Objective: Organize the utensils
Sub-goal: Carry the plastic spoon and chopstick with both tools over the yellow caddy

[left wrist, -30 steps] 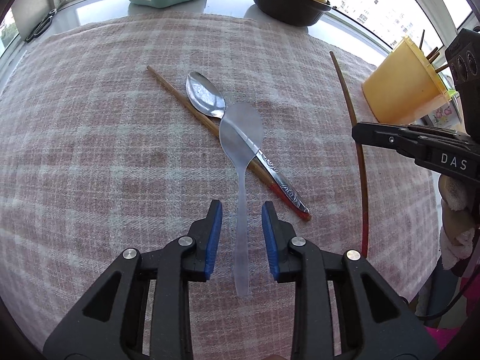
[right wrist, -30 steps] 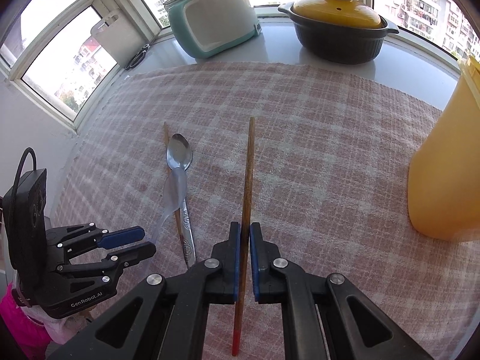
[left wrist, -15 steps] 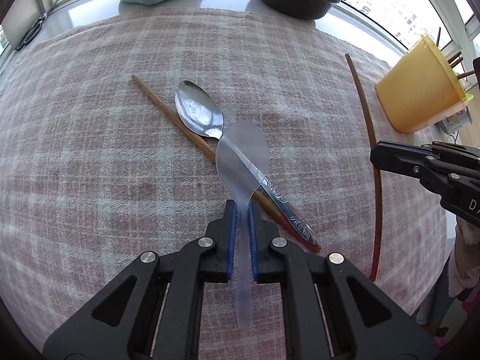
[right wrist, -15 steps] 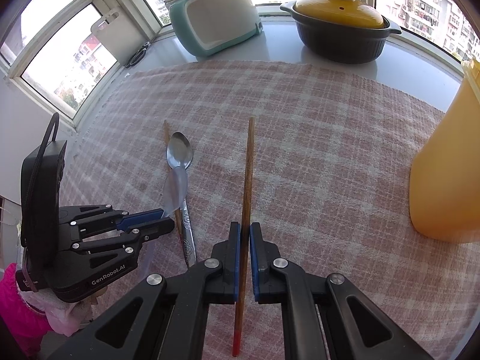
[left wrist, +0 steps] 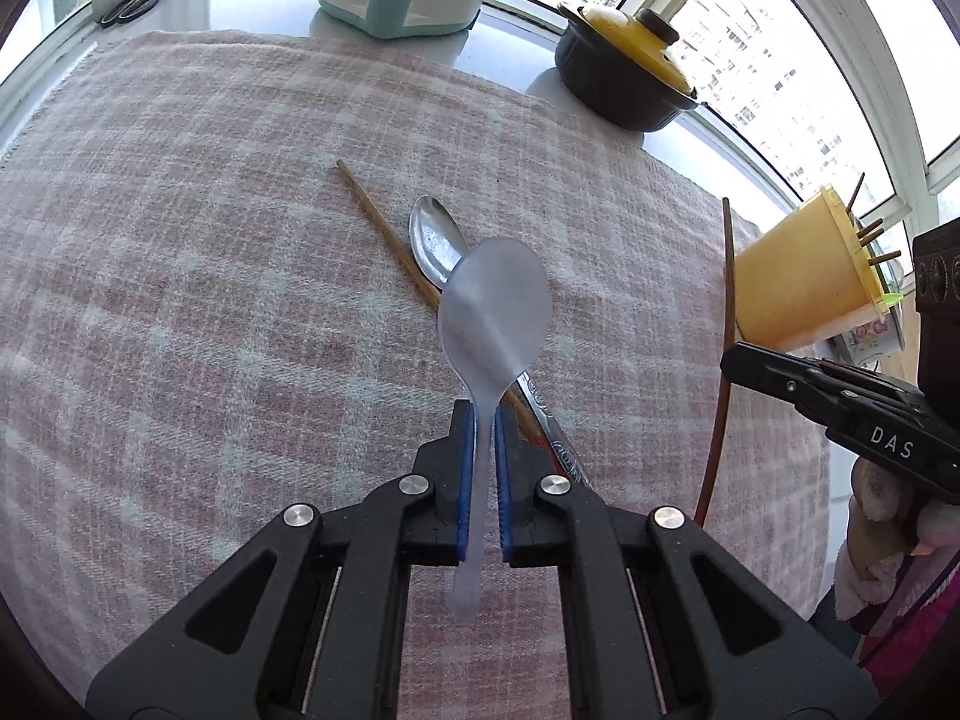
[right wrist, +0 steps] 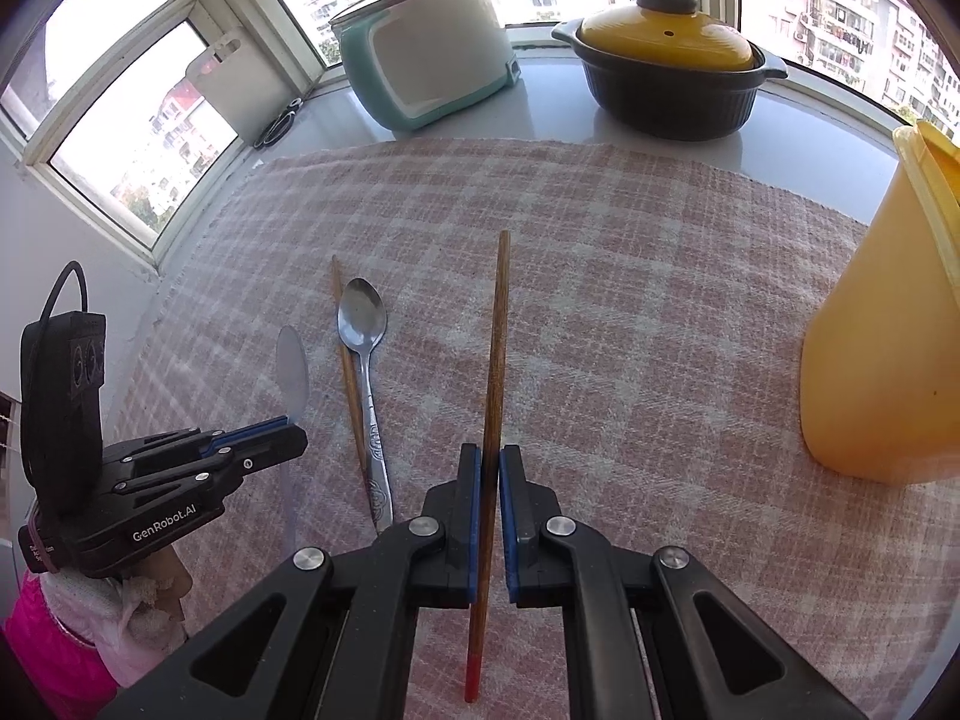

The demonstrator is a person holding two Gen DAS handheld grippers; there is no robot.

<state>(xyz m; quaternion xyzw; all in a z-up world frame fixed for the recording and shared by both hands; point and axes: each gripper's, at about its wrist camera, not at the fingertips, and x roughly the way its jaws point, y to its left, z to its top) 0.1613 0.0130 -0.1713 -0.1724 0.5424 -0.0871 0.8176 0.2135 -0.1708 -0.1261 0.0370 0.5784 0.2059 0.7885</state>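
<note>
My left gripper is shut on the handle of a translucent plastic spoon and holds it above the cloth; the spoon also shows in the right wrist view. My right gripper is shut on a dark wooden chopstick with a red end, seen in the left wrist view too. A metal spoon and a lighter wooden chopstick lie side by side on the checked cloth under the plastic spoon. A yellow utensil holder with several sticks in it stands at the right.
A pink checked cloth covers the table. A teal and white cooker and a black pot with a yellow lid stand on the sill behind. Scissors lie at the far left. Windows wrap the back.
My left gripper closed on the plastic spoon's handle, then lifted it off the metal spoon and the chopstick. My right gripper kept holding its chopstick with little movement.
</note>
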